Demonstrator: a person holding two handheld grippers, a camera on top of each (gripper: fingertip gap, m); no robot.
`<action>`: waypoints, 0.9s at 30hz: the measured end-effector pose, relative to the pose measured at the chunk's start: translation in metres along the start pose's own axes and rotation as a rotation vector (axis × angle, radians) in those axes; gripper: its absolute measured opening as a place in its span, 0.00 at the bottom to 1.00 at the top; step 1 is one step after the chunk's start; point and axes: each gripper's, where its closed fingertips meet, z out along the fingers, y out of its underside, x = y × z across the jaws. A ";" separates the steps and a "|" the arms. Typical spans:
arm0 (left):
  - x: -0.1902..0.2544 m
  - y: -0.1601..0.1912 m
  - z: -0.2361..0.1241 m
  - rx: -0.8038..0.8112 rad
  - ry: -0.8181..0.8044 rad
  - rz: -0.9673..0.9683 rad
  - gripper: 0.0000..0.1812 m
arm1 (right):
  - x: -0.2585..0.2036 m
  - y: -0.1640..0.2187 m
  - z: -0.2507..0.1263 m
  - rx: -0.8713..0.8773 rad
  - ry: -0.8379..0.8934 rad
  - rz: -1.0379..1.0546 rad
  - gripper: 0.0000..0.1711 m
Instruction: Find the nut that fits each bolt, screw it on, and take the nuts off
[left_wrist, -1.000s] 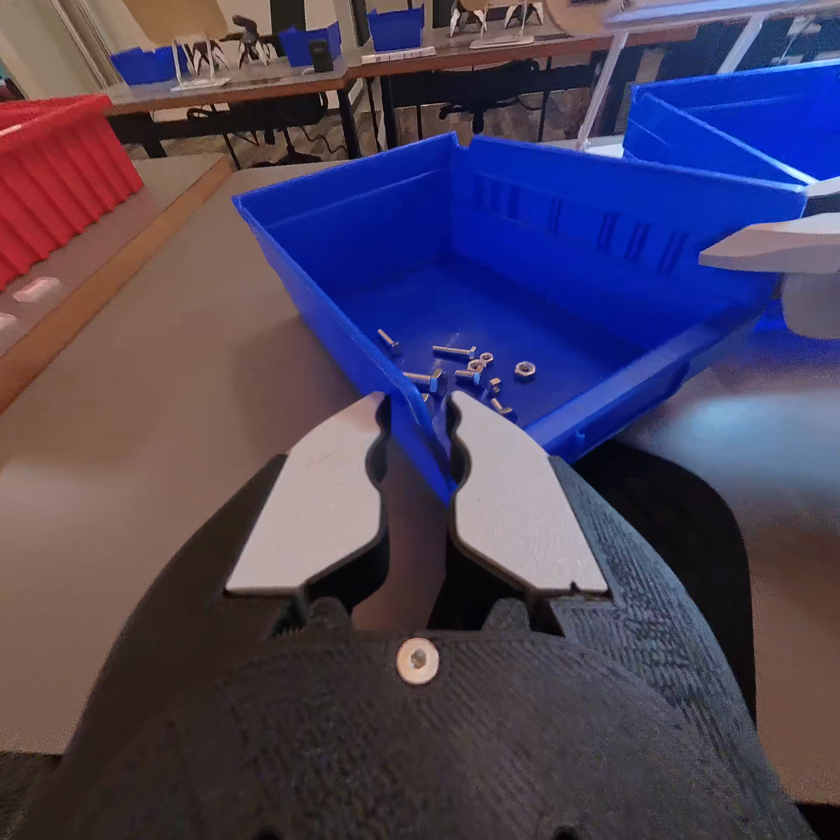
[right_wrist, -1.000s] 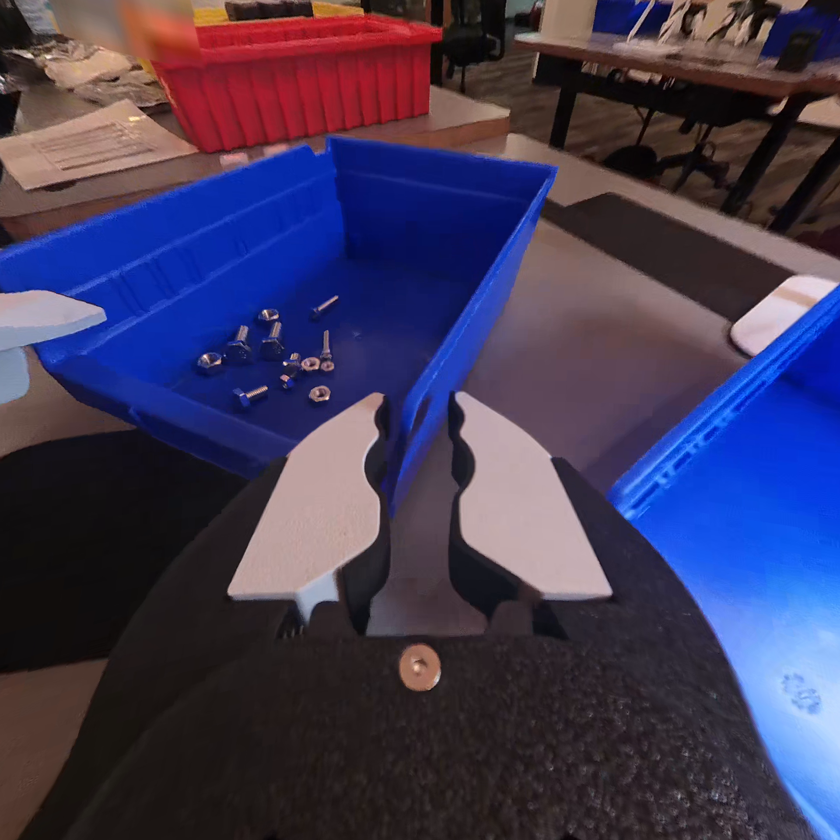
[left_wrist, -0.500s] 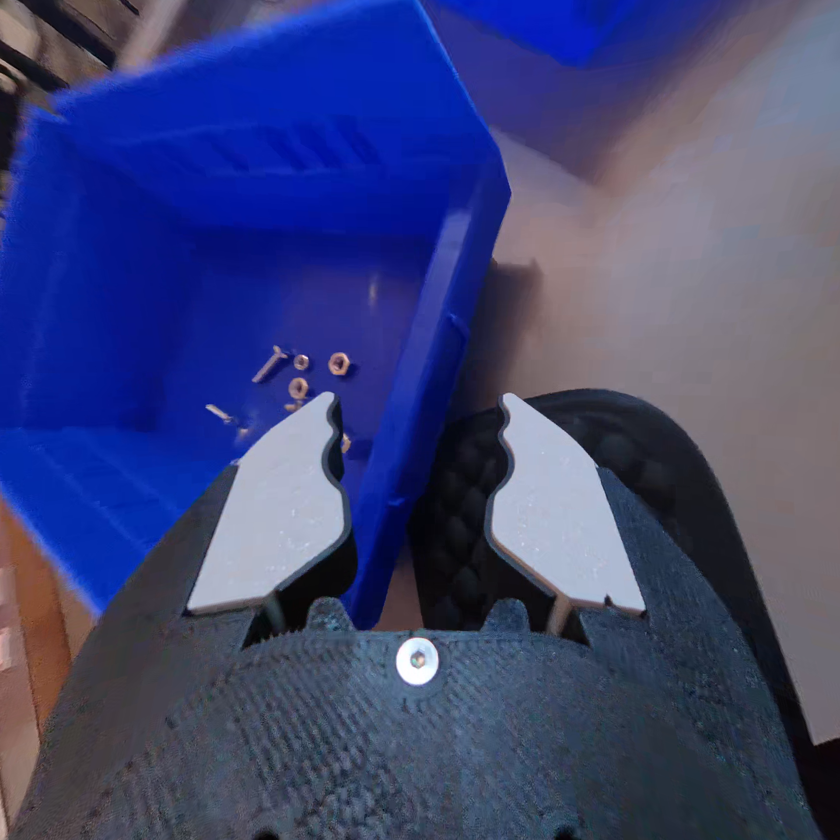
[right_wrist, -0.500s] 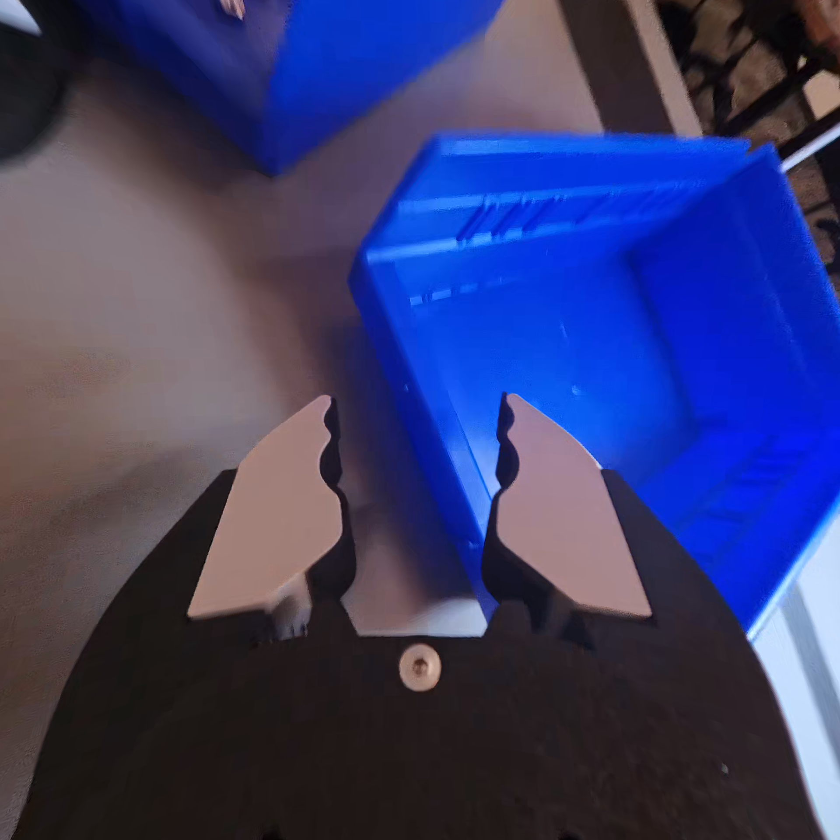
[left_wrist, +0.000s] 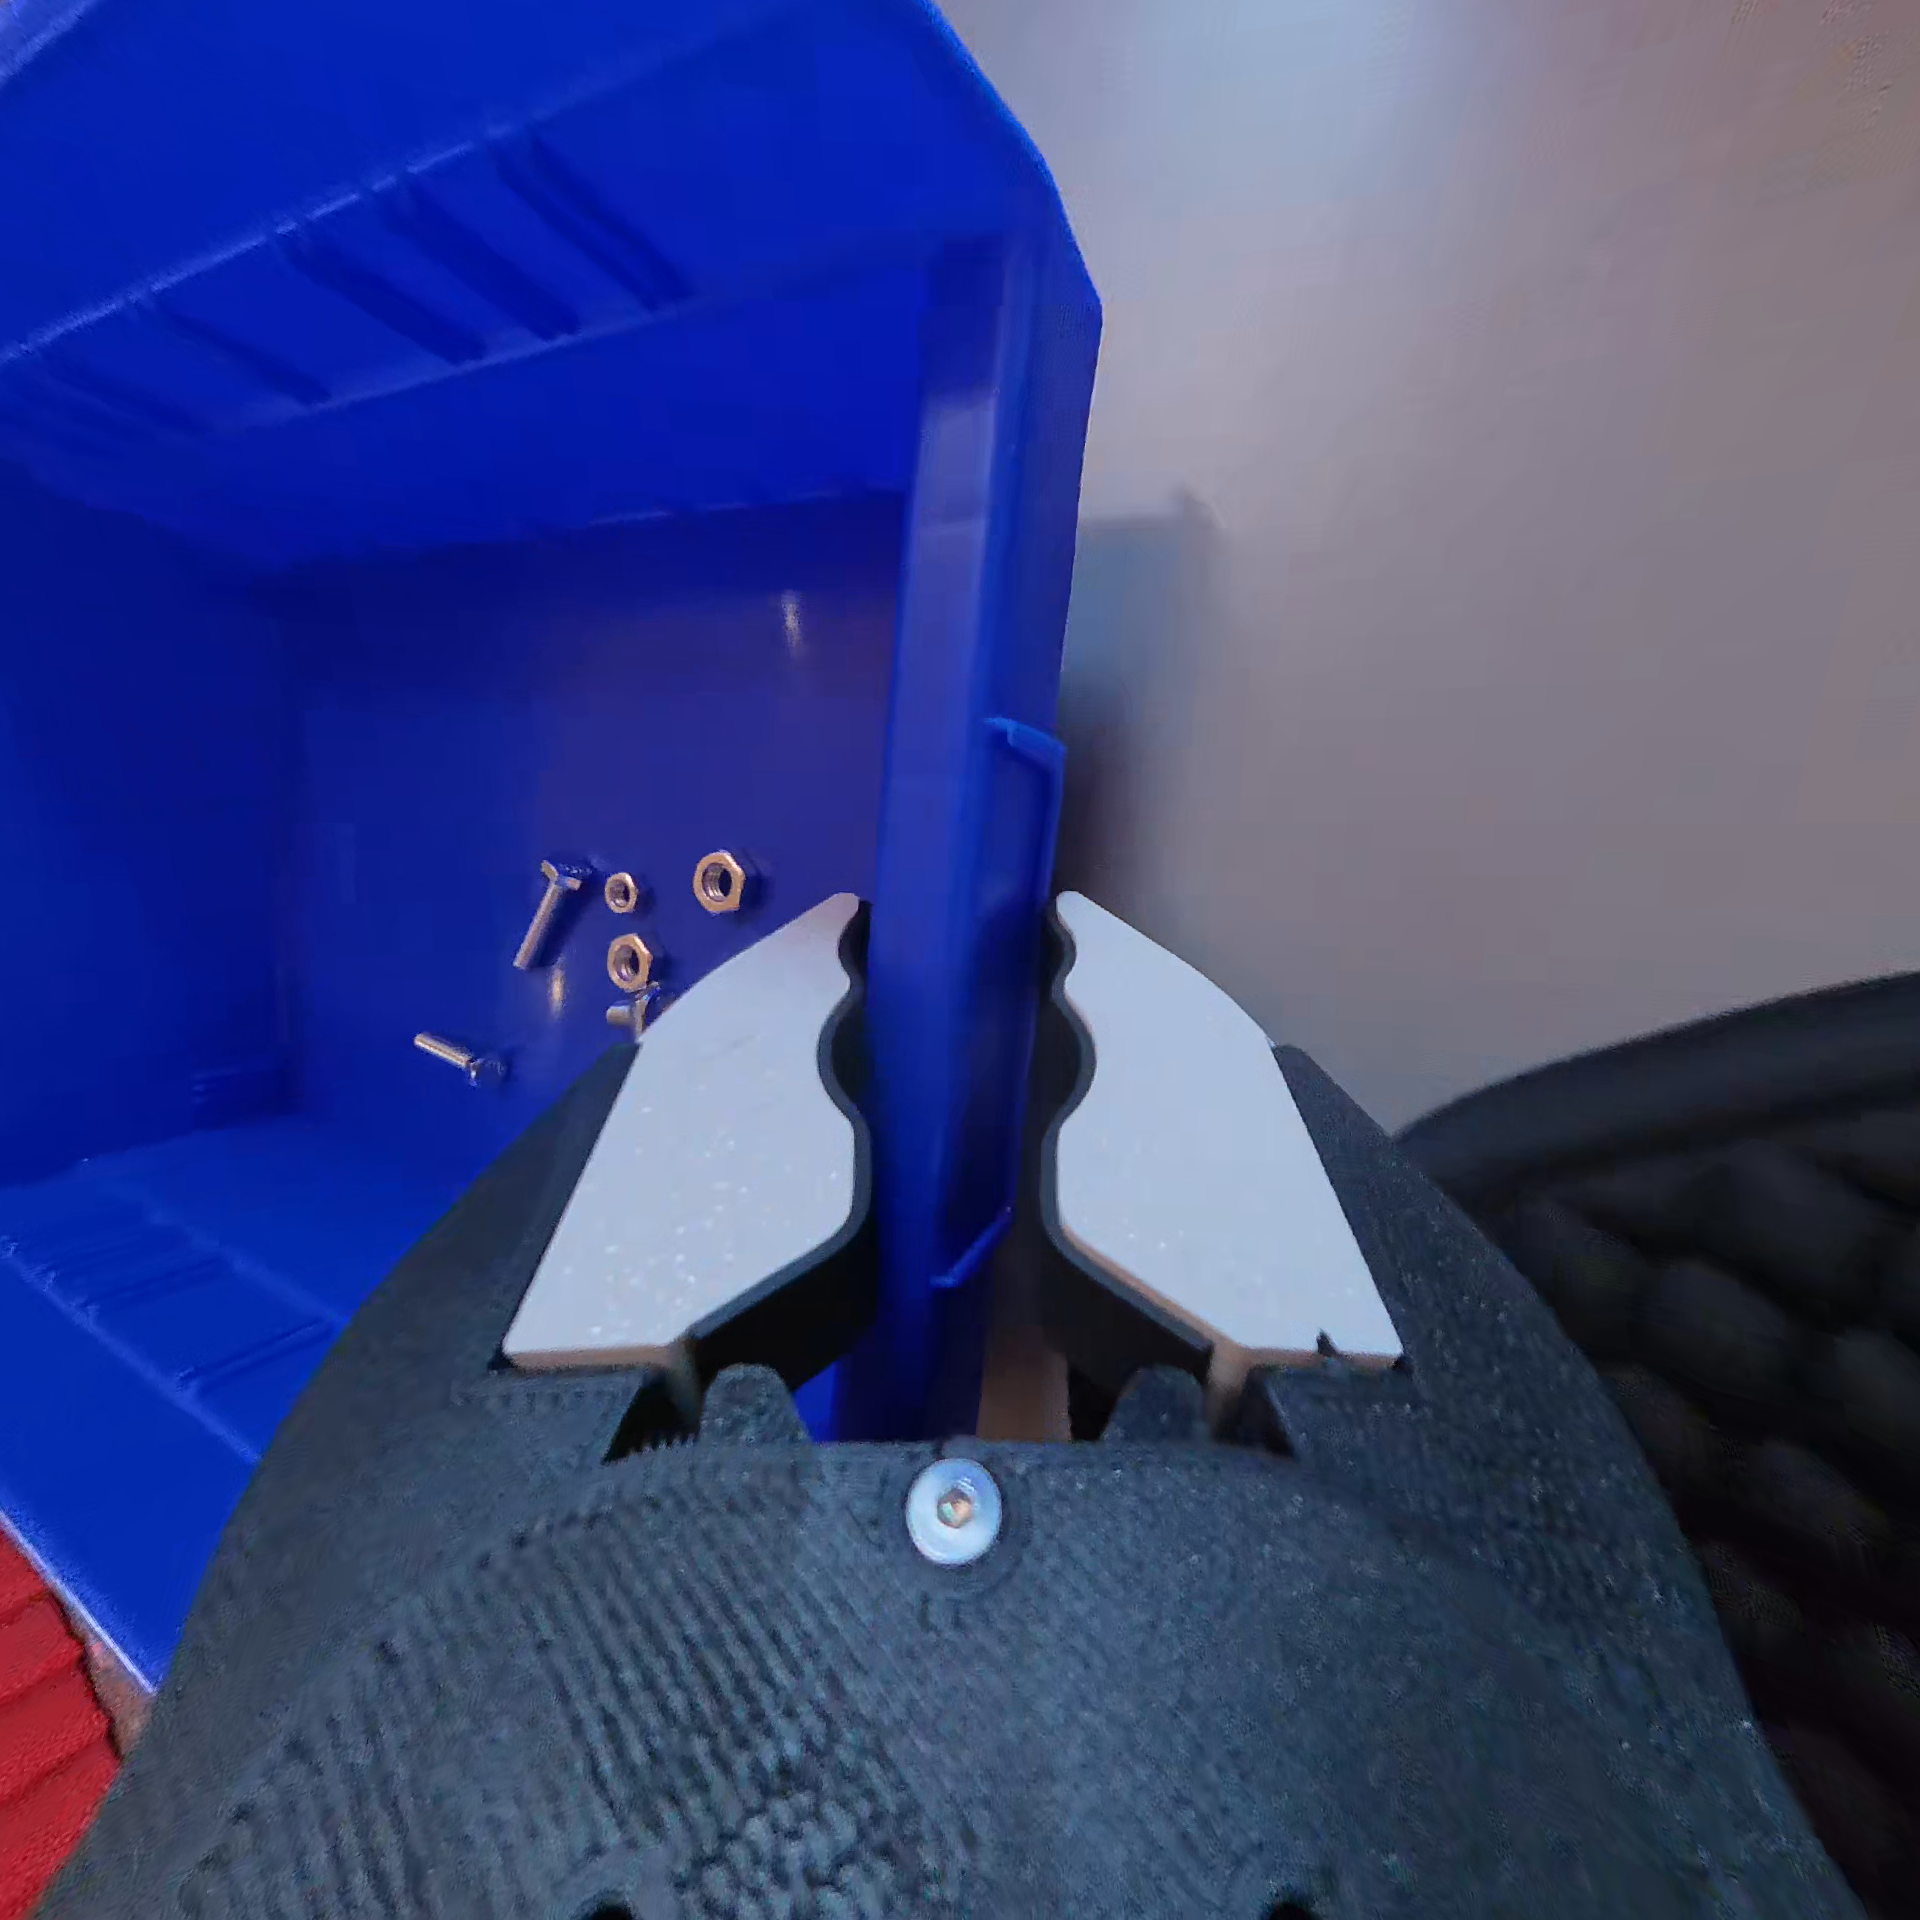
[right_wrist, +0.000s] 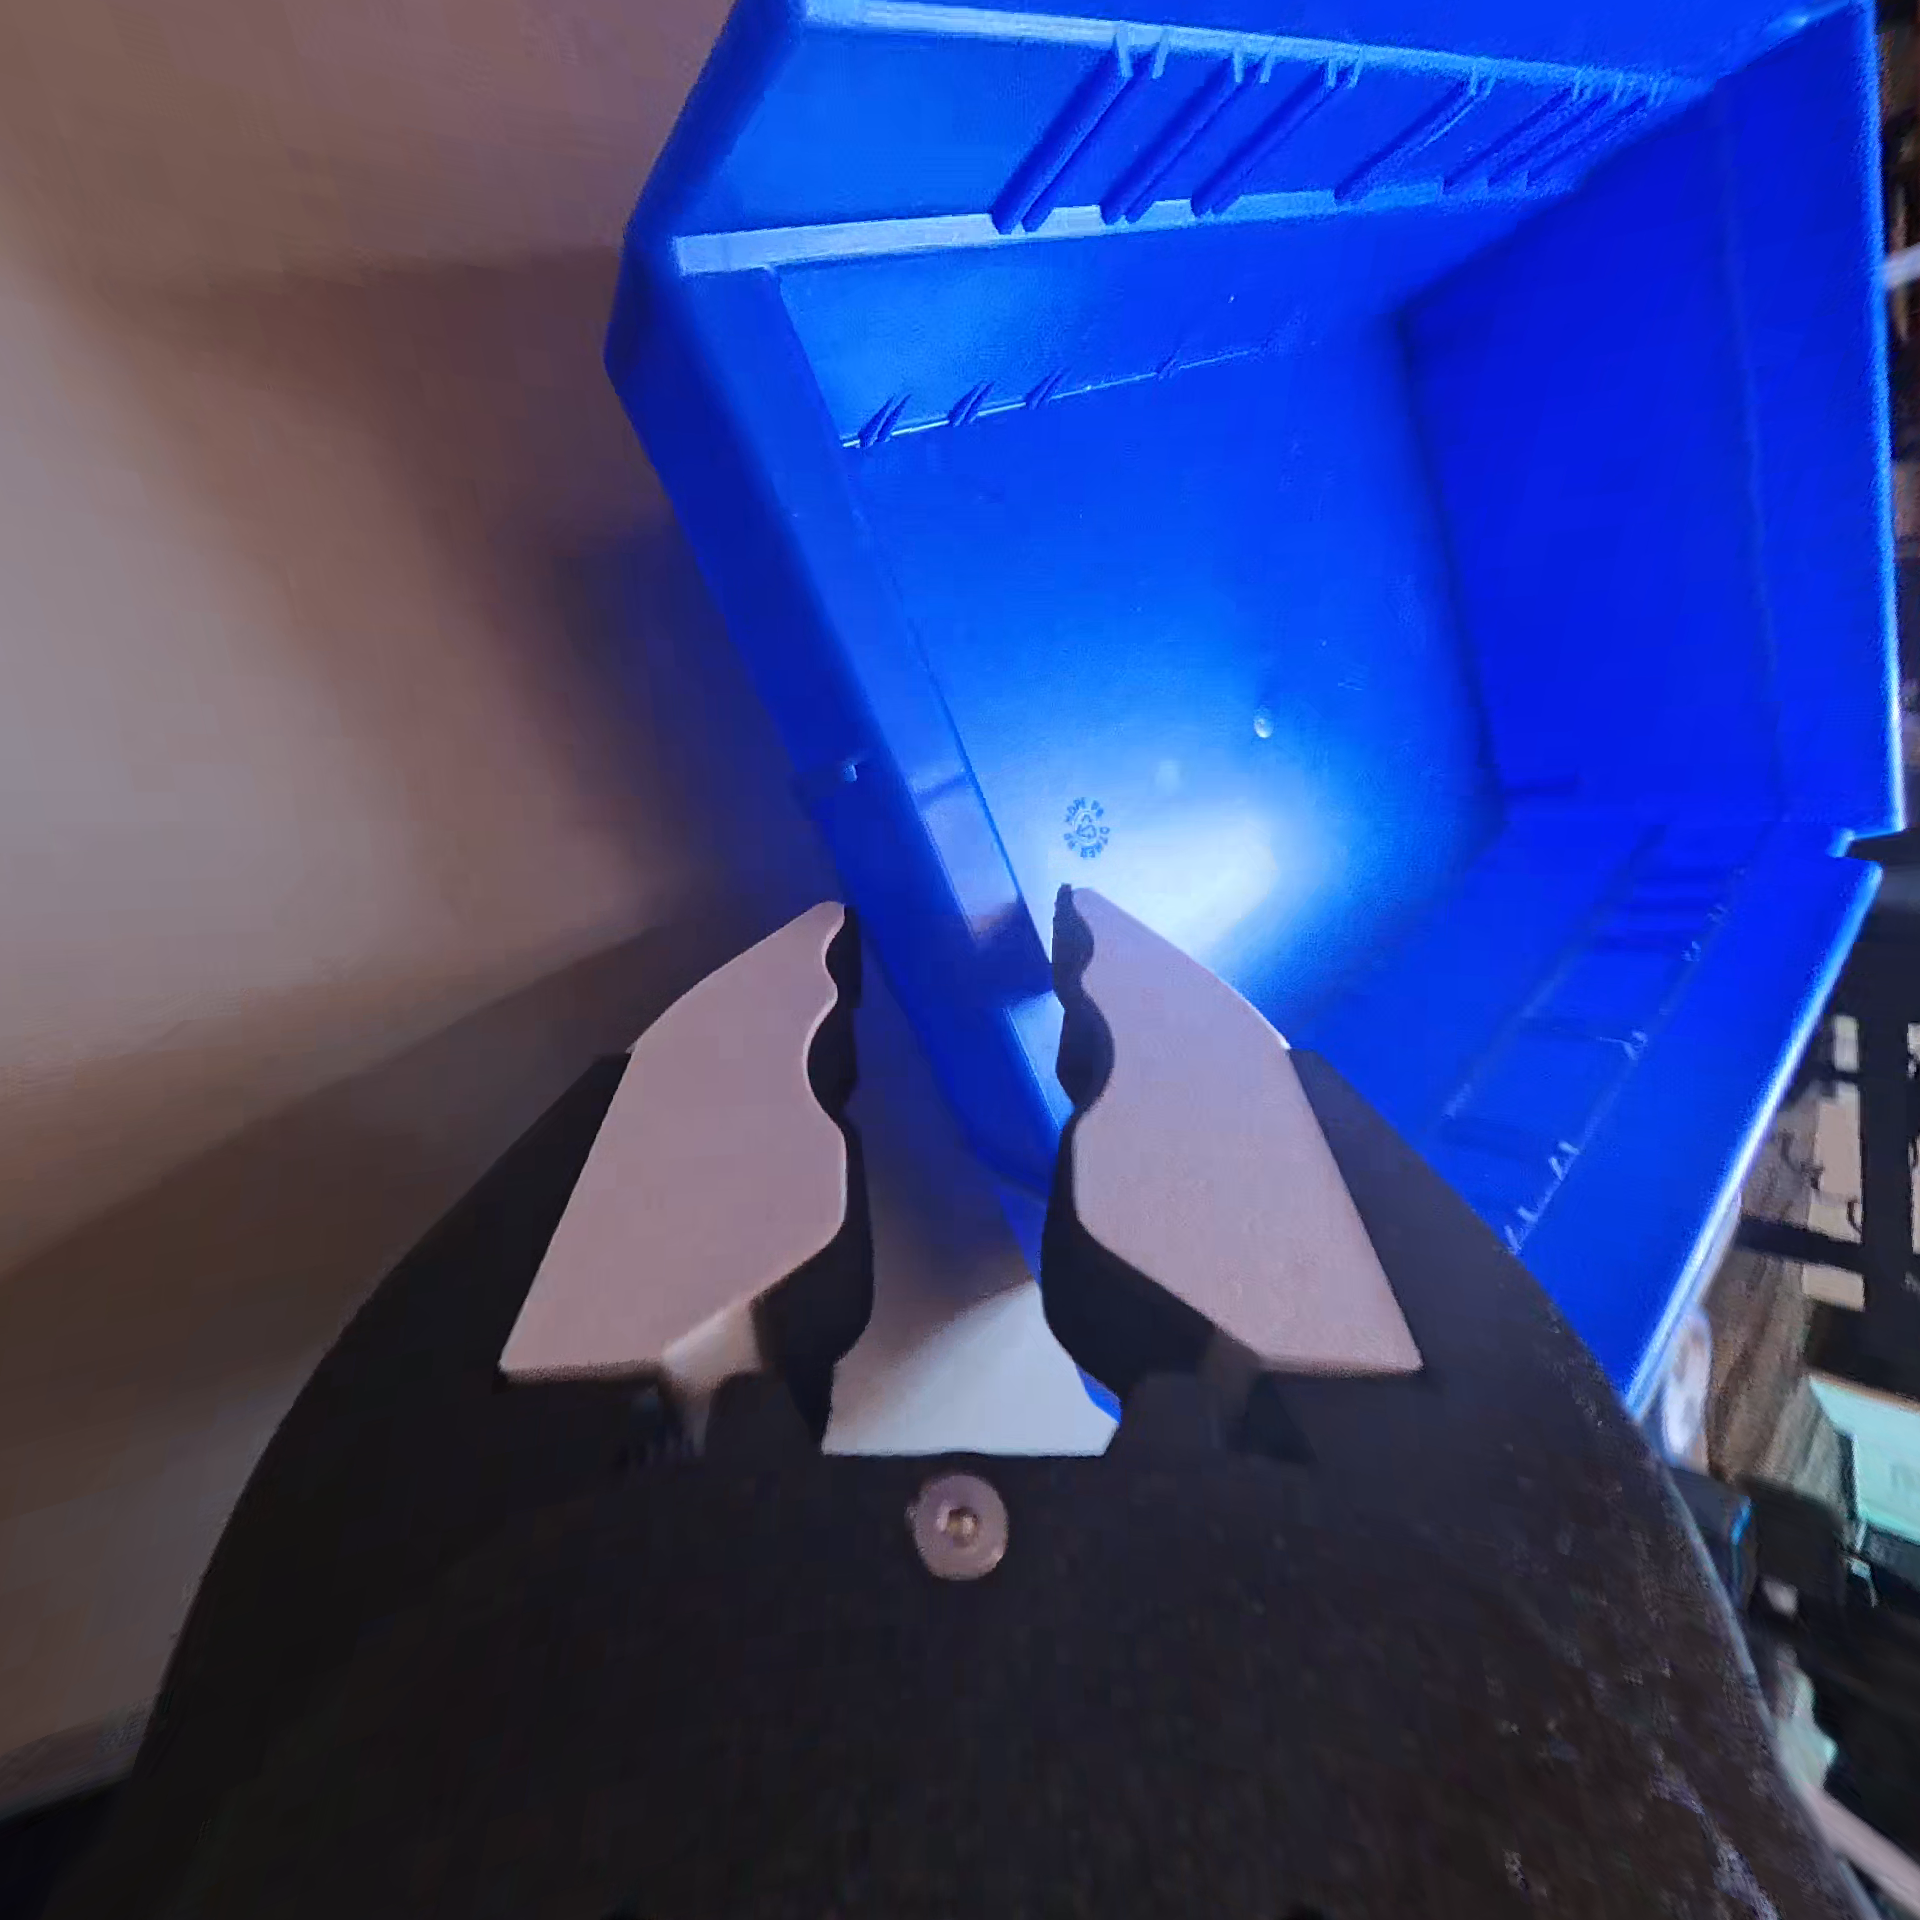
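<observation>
Two blue bins sit in front of you, one at each gripper. Your left gripper (left_wrist: 958, 914) straddles the near side wall of the blue bin with the hardware (left_wrist: 966, 623): the left finger (left_wrist: 717, 1132) is inside the bin, the right finger (left_wrist: 1184, 1143) is outside it, and the wall runs straight up between them. The jaws are narrowed around that wall, with the inner finger pressed to it; whether the outer finger touches it you cannot tell from this view.

Just ahead and left of your inner fingertip, on the bin floor, lie the loose nuts and bolts. A larger nut (left_wrist: 717, 881) is closest to the wall, a smaller nut (left_wrist: 620, 891) is beside it, and another nut (left_wrist: 630, 960) sits nearer to you. One bolt (left_wrist: 549, 912) lies left of the nuts, a second bolt (left_wrist: 457, 1056) is further left and nearer, and a third piece is half hidden by your fingertip. A black mat (left_wrist: 1704, 1351) lies to the right of the gripper on the tan table (left_wrist: 1507, 520).

Your right gripper (right_wrist: 954, 916) straddles the left wall of the empty blue bin (right_wrist: 748, 582), left finger outside, right finger (right_wrist: 1195, 1143) inside. Its jaws stand partly apart, and the wall crosses between them at a slant; you cannot tell if they grip it.
</observation>
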 end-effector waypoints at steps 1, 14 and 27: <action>-0.007 0.000 0.004 0.002 0.005 0.001 0.17 | 0.002 0.013 -0.006 -0.012 0.020 0.023 0.21; -0.073 -0.010 0.046 -0.002 -0.009 -0.049 0.17 | 0.120 0.118 0.018 -0.016 0.267 0.054 0.19; -0.069 -0.060 -0.034 0.529 -0.160 -0.513 0.17 | 0.129 0.080 -0.051 0.362 0.364 0.587 0.25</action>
